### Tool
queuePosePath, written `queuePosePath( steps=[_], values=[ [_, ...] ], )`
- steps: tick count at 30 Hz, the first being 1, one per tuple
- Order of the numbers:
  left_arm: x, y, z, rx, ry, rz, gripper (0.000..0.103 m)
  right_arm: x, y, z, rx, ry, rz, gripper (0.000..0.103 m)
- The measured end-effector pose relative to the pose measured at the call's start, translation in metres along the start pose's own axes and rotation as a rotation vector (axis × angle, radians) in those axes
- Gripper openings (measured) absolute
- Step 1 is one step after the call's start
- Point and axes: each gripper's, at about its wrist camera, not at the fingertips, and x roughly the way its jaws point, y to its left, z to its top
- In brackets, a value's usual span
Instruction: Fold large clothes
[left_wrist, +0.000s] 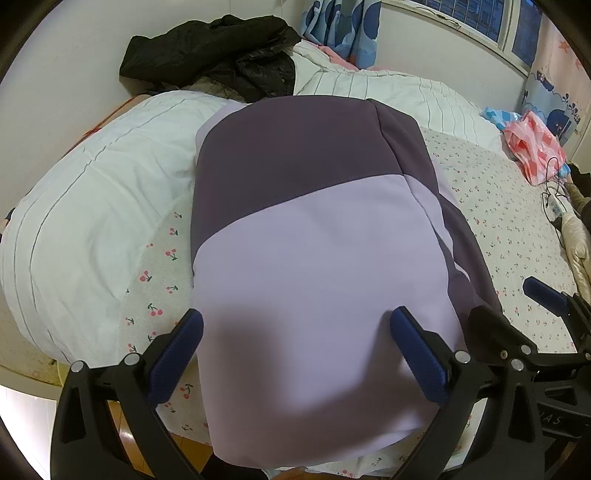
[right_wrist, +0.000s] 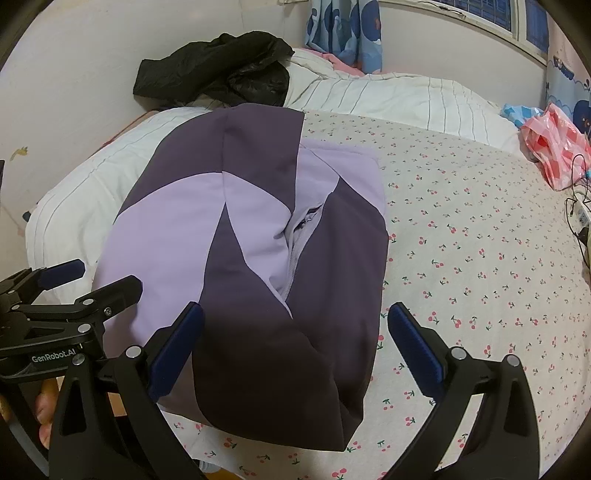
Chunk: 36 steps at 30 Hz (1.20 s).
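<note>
A large lilac and dark purple jacket (left_wrist: 314, 240) lies folded into a long block on the cherry-print bed sheet (left_wrist: 517, 229). In the right wrist view the jacket (right_wrist: 251, 258) shows its sleeves folded in and a zip opening near the middle. My left gripper (left_wrist: 295, 350) is open just above the jacket's near lilac end, with nothing held. My right gripper (right_wrist: 295, 343) is open over the near dark end, also with nothing held. Each gripper shows at the edge of the other's view: the right gripper (left_wrist: 517, 314) and the left gripper (right_wrist: 92, 280).
A white striped duvet (left_wrist: 92, 206) is bunched along the left and far side of the bed. A black jacket (left_wrist: 221, 55) lies on it by the wall. A pink plastic bag (right_wrist: 554, 147) and cables (right_wrist: 580, 206) sit at the far right. Wooden floor (left_wrist: 125, 432) shows below the bed's edge.
</note>
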Motion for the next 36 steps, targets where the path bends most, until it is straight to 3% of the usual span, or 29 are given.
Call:
queuePosePath(
  steps=[36],
  values=[
    [-0.01,-0.005,0.0,0.022,-0.041,0.045,0.097,-0.008,0.001,0.001,0.006,-0.043,-0.037,0.096]
  ],
)
